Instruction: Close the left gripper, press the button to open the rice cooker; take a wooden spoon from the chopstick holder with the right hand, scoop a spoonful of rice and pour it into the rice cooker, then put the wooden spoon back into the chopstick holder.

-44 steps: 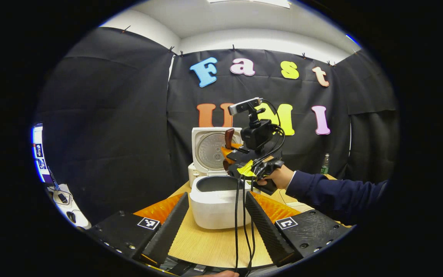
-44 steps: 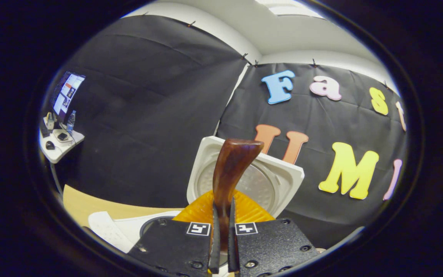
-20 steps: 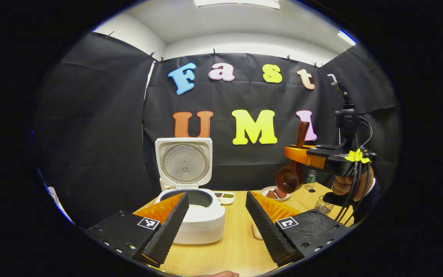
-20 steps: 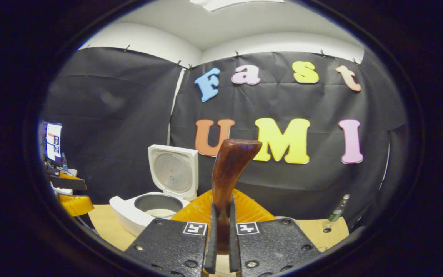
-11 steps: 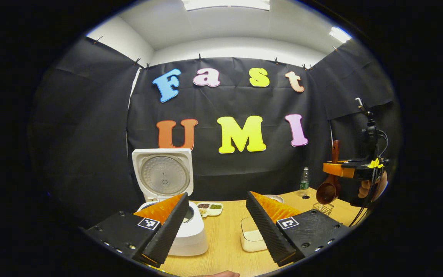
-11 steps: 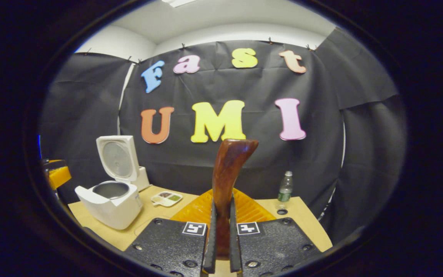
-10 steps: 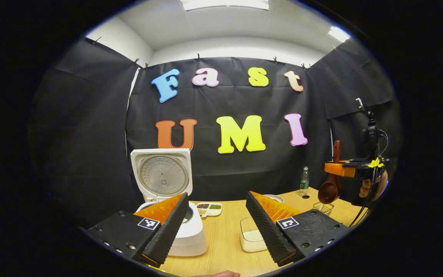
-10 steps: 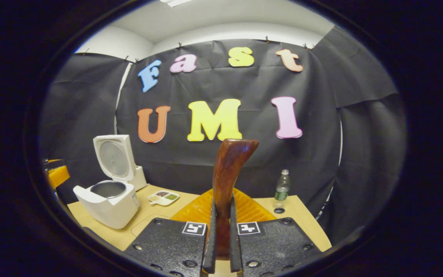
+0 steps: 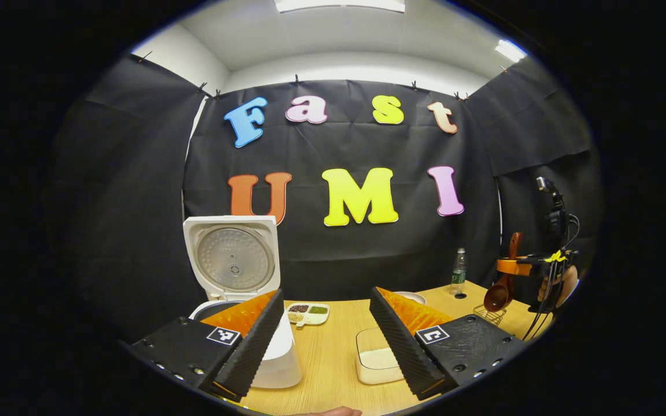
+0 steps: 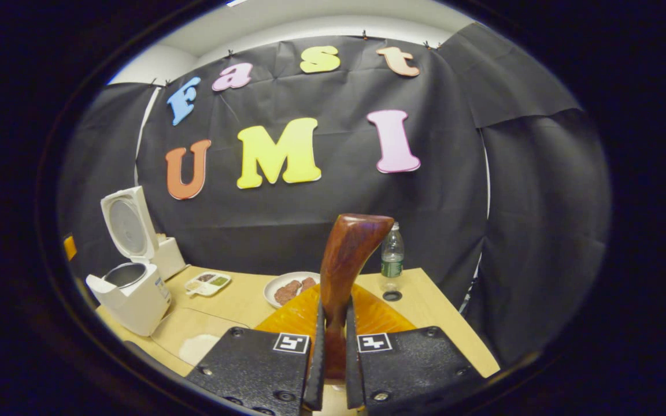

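While the right gripper (image 10: 333, 370) clamps both fingers on the wooden spoon (image 10: 341, 271), handle rising upright ahead of them, its bowl hangs just above the wire chopstick holder (image 9: 489, 315) in the left gripper view. Left gripper (image 9: 324, 329) fingers stand wide apart, empty. Rice cooker (image 9: 235, 271), lid up, sits behind the left finger; rice container (image 9: 376, 364) just beside the right finger.

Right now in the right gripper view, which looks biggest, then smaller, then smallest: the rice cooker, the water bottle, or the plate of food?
1. rice cooker, lid open, at the left: clearly the largest.
2 and 3. plate of food and water bottle: too alike to rank. The plate spreads wider, the bottle stands taller, and it is farther back, which shrinks it.
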`<control>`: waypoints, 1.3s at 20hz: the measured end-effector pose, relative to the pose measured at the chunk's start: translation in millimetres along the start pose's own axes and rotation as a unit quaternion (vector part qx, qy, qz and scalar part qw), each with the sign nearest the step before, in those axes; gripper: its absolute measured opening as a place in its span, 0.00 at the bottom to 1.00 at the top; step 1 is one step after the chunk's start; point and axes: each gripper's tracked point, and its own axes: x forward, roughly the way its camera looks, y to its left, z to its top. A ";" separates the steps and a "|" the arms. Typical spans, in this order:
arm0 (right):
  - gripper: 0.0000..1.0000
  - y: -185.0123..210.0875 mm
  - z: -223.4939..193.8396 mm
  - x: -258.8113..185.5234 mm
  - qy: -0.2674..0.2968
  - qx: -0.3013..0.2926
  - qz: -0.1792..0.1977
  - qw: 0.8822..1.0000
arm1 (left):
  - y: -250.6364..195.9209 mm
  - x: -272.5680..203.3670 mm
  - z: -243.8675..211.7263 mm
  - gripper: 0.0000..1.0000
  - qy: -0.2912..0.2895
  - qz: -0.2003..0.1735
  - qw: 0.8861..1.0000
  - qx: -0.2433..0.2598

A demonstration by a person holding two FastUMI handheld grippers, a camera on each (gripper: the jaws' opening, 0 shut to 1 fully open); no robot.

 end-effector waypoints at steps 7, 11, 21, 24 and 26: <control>0.83 -40.1 -4.5 -9.7 -0.003 0.034 -0.052 0.998 | 61.2 25.7 -1.2 0.95 0.013 0.039 0.998 -0.040; 0.93 -47.6 17.8 -40.1 -0.032 0.026 -0.068 0.997 | 96.3 35.5 21.2 0.92 0.001 0.052 0.998 -0.047; 0.95 -30.8 44.8 -110.7 -0.076 0.027 -0.064 0.995 | 156.6 78.2 95.3 0.93 -0.024 0.074 0.996 -0.032; 0.95 -29.3 40.5 -121.8 -0.079 0.016 -0.066 0.995 | 165.7 98.4 112.9 0.93 -0.026 0.079 0.996 -0.016; 0.95 -26.0 40.1 -125.2 -0.083 0.008 -0.064 0.994 | 173.2 115.3 122.2 0.94 -0.024 0.086 0.996 -0.019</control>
